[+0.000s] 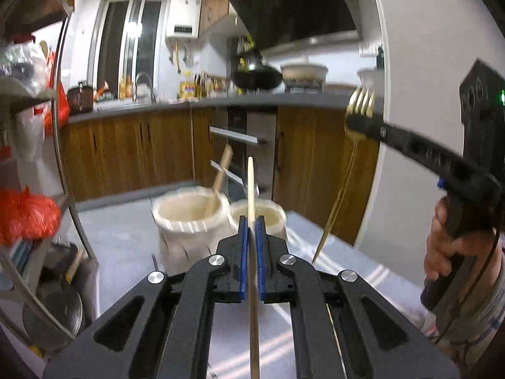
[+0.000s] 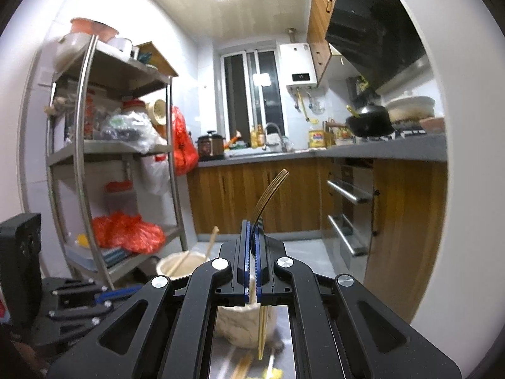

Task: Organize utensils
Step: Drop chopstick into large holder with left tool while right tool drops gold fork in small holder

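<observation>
My left gripper is shut on a pale wooden chopstick that stands upright just in front of two cream holders. The left holder has one wooden utensil leaning in it. The right holder sits beside it, partly hidden by my jaws. My right gripper is shut on a gold fork, tines up, handle hanging down above a holder. In the left wrist view the right gripper holds that fork up to the right of the holders.
A white table surface carries the holders. More utensils lie blurred on the table below the fork. A metal shelf rack with bags stands left. Wooden cabinets and a grey counter run behind.
</observation>
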Motion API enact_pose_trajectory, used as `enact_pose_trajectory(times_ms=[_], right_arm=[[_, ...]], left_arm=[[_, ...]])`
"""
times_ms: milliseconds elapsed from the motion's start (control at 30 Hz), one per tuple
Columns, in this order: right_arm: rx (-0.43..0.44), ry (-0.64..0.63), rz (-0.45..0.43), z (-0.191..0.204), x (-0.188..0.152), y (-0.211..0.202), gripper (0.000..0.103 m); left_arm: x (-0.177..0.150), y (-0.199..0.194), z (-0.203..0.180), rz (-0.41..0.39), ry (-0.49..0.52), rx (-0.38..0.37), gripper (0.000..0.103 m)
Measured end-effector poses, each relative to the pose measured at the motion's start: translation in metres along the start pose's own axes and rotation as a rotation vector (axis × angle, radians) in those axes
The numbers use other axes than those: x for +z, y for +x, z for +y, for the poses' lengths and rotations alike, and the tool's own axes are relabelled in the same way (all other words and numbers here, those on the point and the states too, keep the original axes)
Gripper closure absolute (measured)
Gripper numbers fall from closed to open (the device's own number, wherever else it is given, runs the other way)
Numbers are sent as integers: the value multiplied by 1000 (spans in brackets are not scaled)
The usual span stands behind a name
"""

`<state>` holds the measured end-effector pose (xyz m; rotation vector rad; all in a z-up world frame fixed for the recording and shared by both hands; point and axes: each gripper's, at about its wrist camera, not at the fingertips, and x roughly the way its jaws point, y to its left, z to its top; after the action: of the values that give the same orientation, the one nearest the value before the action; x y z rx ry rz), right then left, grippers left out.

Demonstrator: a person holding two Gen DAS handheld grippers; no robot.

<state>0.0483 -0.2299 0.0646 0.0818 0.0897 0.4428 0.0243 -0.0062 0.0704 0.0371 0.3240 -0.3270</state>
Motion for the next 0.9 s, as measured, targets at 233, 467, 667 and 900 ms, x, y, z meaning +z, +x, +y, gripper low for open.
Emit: enact_pose_trajectory(times_ms=[233,467,667,900], right_arm=[[45,74,-70,-6,24,18,100],[29,123,-86,-16,25,41,100],[13,137,-55,-26,10,58,100],[29,143,19,-27,-5,74,100]], left_arm=[[52,25,42,-110,-100,6,98],[82,58,64,-185,-186,24,98],[79,86,71,-258,-189,142,98],[56,102,80,-210,-173,185,98]])
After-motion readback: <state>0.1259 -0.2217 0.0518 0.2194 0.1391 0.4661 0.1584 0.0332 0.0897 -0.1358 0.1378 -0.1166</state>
